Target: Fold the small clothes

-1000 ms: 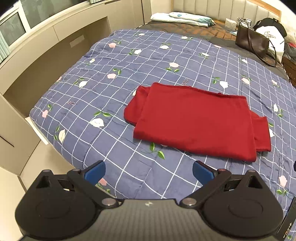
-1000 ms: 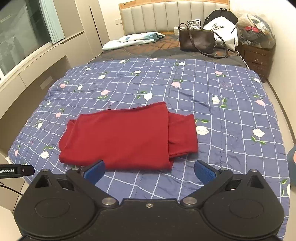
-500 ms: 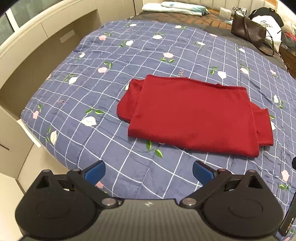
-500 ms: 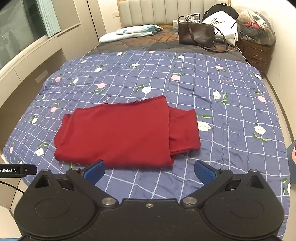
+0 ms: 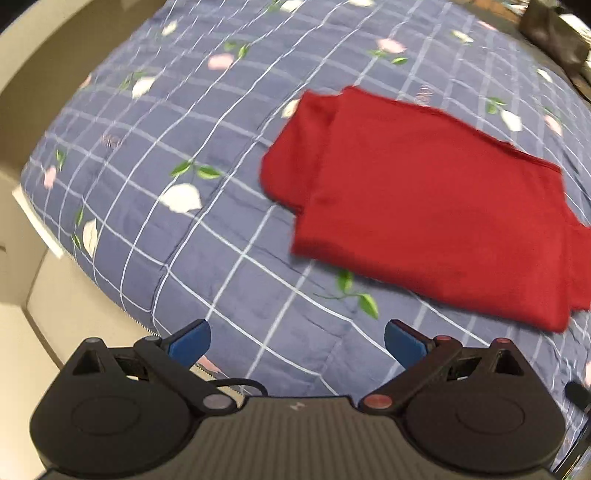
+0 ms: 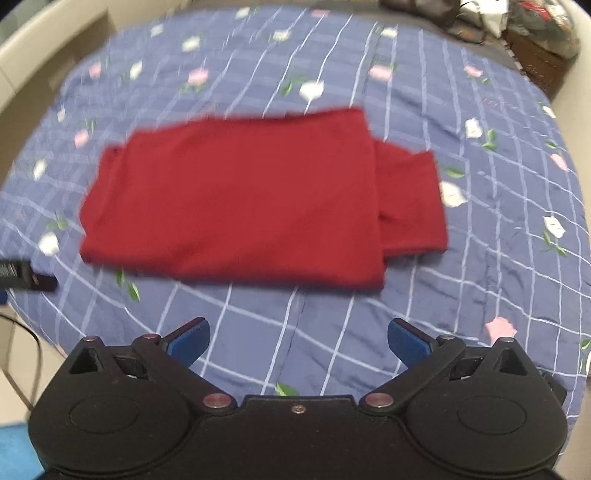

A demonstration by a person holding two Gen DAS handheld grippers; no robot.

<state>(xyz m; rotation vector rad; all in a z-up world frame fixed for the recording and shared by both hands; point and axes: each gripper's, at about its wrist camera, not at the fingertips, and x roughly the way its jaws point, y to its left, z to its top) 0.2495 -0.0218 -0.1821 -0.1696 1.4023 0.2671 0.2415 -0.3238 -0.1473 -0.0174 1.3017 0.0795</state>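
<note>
A red garment (image 5: 424, 206) lies flat on the bed, folded into a rectangle with a sleeve end sticking out at each side. In the right wrist view the same red garment (image 6: 243, 206) fills the middle of the frame. My left gripper (image 5: 297, 341) hangs open over the bedspread, short of the garment's near left corner, holding nothing. My right gripper (image 6: 298, 341) is also open and empty, just short of the garment's near edge. Both views are motion-blurred.
The blue checked floral bedspread (image 5: 184, 147) covers the bed, whose left edge (image 5: 92, 280) drops to the floor. Beige built-in cabinets (image 5: 33, 66) stand on the left. Bags and clutter (image 6: 524, 33) sit at the far right. The tip of the other gripper (image 6: 22, 275) shows at left.
Both grippers have moved forward and tilted down toward the garment, which now looks larger and nearer. The headboard and pillows have left view. The garment itself has not moved.
</note>
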